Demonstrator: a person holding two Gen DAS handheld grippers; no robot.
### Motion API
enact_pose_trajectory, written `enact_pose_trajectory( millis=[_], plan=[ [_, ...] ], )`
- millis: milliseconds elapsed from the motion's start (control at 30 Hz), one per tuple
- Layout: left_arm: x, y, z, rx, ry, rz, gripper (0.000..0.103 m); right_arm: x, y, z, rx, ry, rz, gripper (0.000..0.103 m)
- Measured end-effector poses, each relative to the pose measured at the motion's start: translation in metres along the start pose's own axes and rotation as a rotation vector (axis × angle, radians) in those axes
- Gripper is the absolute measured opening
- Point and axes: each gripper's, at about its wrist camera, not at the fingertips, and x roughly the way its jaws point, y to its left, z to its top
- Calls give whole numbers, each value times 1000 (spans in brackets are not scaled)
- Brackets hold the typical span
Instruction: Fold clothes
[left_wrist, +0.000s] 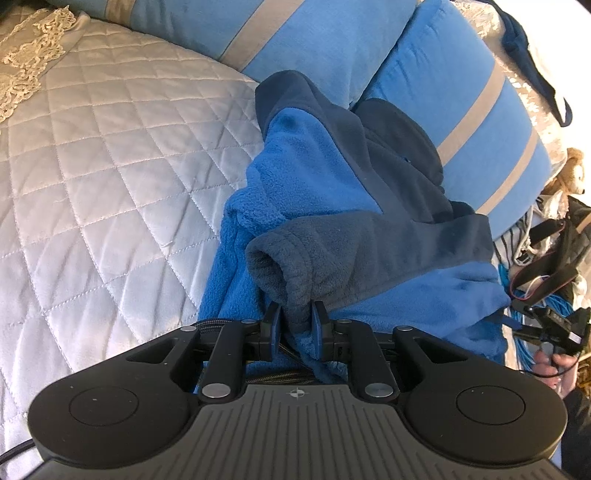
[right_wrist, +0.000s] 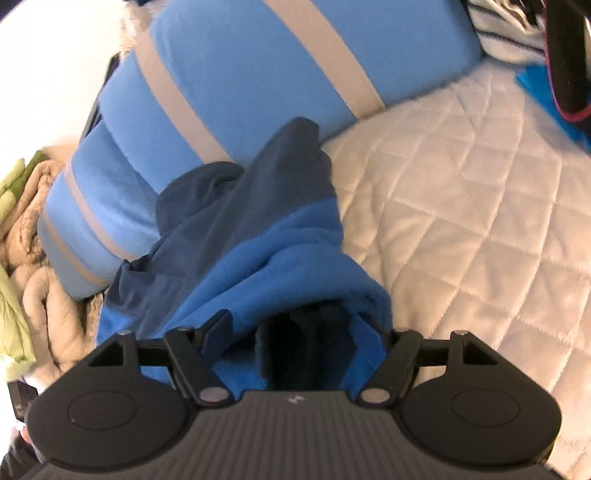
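A blue fleece top (left_wrist: 314, 166) with dark navy panels lies bunched on the quilted bed cover (left_wrist: 110, 166), leaning against striped blue pillows. In the left wrist view my left gripper (left_wrist: 297, 314) is shut on the top's grey-navy rolled cuff (left_wrist: 280, 266), which stands pinched between the blue pads. In the right wrist view the same fleece top (right_wrist: 280, 251) drapes over my right gripper (right_wrist: 306, 328). Its jaws stand wide apart with a bundle of fleece filling the gap. The fingertips are hidden under the cloth, so any pressure on it cannot be seen.
Blue pillows with grey stripes (left_wrist: 443, 92) (right_wrist: 240, 74) lie behind the top. The pale quilt (right_wrist: 461, 203) spreads to the side. A beige padded cover (right_wrist: 40, 258) is heaped at the left. A plush toy (left_wrist: 569, 173), cables and a hand (left_wrist: 550, 363) sit at the right edge.
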Motion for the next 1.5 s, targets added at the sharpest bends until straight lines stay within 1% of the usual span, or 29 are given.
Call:
enact_pose_trajectory(
  millis=[167, 233, 267, 300, 333, 367, 400, 533, 567, 667, 900, 967, 1000, 1033, 1067, 1100, 1133, 1167, 1200, 1233, 1267, 1300, 1333, 1367, 1400, 1467, 1500],
  plan=[
    [0, 0, 0, -3, 1, -1, 18, 11, 7, -6, -37, 106, 28, 81],
    [0, 1, 0, -3, 1, -1, 18, 17, 9, -12, -41, 131, 29, 76],
    [0, 0, 0, -3, 1, -1, 18, 20, 9, -15, -38, 140, 29, 72],
    [0, 0, 0, -4, 1, -1, 18, 22, 10, -18, -36, 148, 30, 61],
    [0, 0, 0, -4, 1, -2, 18, 25, 10, -21, -33, 156, 28, 45],
    [0, 0, 0, -5, 1, -2, 18, 27, 10, -22, -31, 158, 6, 30],
    [0, 1, 0, -10, 2, -3, 18, 28, 6, -23, -2, 160, 2, 17],
    [0, 1, 0, -23, 0, -1, 18, 21, -12, -23, 137, 151, 5, 13],
    [0, 1, 0, -23, -2, 2, 18, 18, -14, -24, 146, 148, 0, 13],
    [0, -1, 0, -11, 0, 6, 18, 10, -13, -24, 139, 128, -25, 12],
    [1, 0, 1, -11, 5, 6, 17, -4, -10, -29, 98, 138, -45, 12],
    [2, 0, 2, -7, 8, 9, 19, -6, -8, -30, 86, 139, -46, 13],
    [2, 0, 3, -5, 8, 9, 19, -7, -5, -29, 70, 137, -51, 14],
    [2, 0, 3, -3, 8, 10, 20, -9, -2, -28, 56, 132, -58, 24],
    [1, -1, 3, 1, 8, 11, 21, -10, 1, -27, 42, 128, -64, 39],
    [-1, -1, 4, 3, 4, 14, 25, -12, 4, -27, 29, 124, -70, 46],
    [-4, -2, 4, 6, -6, 24, 32, -14, 7, -26, 15, 119, -76, 54],
    [-7, -4, 5, 10, -16, 36, 37, -16, 10, -25, 1, 115, -83, 60],
    [-11, -5, 5, 14, -27, 48, 45, -18, 12, -24, -12, 109, -88, 74],
    [-16, -6, 6, 15, -35, 63, 53, -24, 14, -22, -15, 94, -86, 80],
    [-21, -7, 7, 16, -43, 79, 56, -31, 16, -20, -19, 79, -84, 80],
    [-27, -9, 8, 20, -50, 89, 62, -37, 18, -19, -23, 65, -83, 82],
    [-32, -11, 9, 26, -55, 98, 72, -43, 19, -17, -25, 56, -87, 85],
    [-41, -14, 10, 40, -72, 112, 77, -51, 21, -16, -34, 44, -101, 87],
    [-51, -19, 10, 67, -104, 128, 83, -58, 23, -15, -44, 33, -115, 88],
    [-71, -29, 11, 131, -171, 161, 91, -75, 30, -12, -91, 8, -144, 90],
    [-81, -37, 13, 166, -196, 185, 99, -83, 34, -10, -120, -5, -160, 94]
  ],
)
